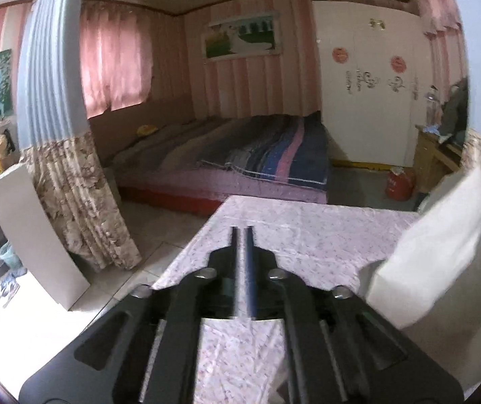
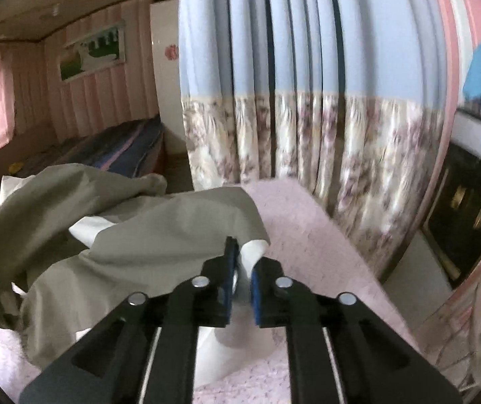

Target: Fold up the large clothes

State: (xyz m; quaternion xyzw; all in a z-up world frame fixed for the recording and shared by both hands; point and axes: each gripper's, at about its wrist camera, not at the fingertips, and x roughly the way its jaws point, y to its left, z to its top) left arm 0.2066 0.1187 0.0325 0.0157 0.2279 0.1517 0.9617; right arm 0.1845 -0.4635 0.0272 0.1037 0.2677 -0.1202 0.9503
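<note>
The left gripper (image 1: 243, 232) hangs over a tabletop (image 1: 307, 232) covered in pale floral cloth. Its jaws stand nearly together with only a thin gap, and nothing shows between them, though the blur makes that hard to be sure of. At the right edge of the left wrist view a white fold of the garment (image 1: 435, 252) rises above the tabletop, apart from that gripper.

In the right wrist view the garment (image 2: 132, 235) lies crumpled across the left half of the tabletop (image 2: 307, 222), grey-green outside with white lining turned out in places. The right gripper (image 2: 240, 256) has its jaws closed on a white corner of the garment (image 2: 252, 250), the blue pads (image 2: 230, 269) pinching it on both sides.

A blue and floral curtain (image 2: 307, 101) hangs just behind the tabletop. A bed (image 1: 240, 161) stands further back.
</note>
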